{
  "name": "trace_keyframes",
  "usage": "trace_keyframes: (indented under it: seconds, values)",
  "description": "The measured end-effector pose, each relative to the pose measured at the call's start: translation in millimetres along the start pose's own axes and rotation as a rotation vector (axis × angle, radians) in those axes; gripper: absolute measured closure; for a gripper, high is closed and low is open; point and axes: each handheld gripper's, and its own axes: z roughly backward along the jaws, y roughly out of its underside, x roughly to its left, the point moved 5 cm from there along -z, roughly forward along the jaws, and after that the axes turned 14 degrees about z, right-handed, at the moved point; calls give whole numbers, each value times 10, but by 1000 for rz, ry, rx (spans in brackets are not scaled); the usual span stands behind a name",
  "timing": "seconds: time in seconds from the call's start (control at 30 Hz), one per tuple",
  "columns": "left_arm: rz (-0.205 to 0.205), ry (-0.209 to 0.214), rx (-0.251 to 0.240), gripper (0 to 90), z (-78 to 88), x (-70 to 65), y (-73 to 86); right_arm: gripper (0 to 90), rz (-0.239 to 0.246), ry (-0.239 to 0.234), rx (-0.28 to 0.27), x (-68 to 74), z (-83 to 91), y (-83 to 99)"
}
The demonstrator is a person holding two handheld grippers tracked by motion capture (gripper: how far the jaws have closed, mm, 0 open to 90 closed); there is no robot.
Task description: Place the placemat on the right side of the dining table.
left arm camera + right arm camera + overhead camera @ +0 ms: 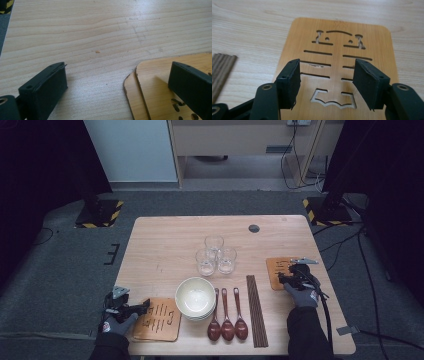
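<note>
1. The right hand-held gripper (289, 272) hangs low over a single wooden placemat (279, 272) at the right side of the bench (165, 245); its jaws stand apart with nothing between them, one to each side of the cut-out slots, and no pad presses on the mat.
2. In the right gripper view that mat (337, 45) lies flat on the bench, with the ends of the dark chopsticks (220, 70) at the left edge.
3. The left hand-held gripper (142, 307) sits at the near left corner of the bench, its jaws wide open: one over bare wood, the other over the top mat of a small stack of placemats (159, 319).
4. In the left gripper view two mat edges of that stack (140, 85) show, one slightly offset from the other.
5. Between the two grippers lie stacked cream bowls (195, 297), three dark spoons (227, 315) and the chopsticks (256, 310); three clear glasses (215, 255) stand behind the bowls.
</note>
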Motion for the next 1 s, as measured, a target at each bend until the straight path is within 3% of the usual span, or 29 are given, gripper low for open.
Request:
trace_keyframes:
  seconds: [0.4,0.63,1.0]
  values:
    - [0,0,0,7,0,0,0,390,-16,20,31,-63,-100,47]
    - [0,0,0,7,0,0,0,373,-27,39,18,-79,-150,40]
    - [0,0,0,7,0,0,0,336,-37,66,19,-25,-170,26]
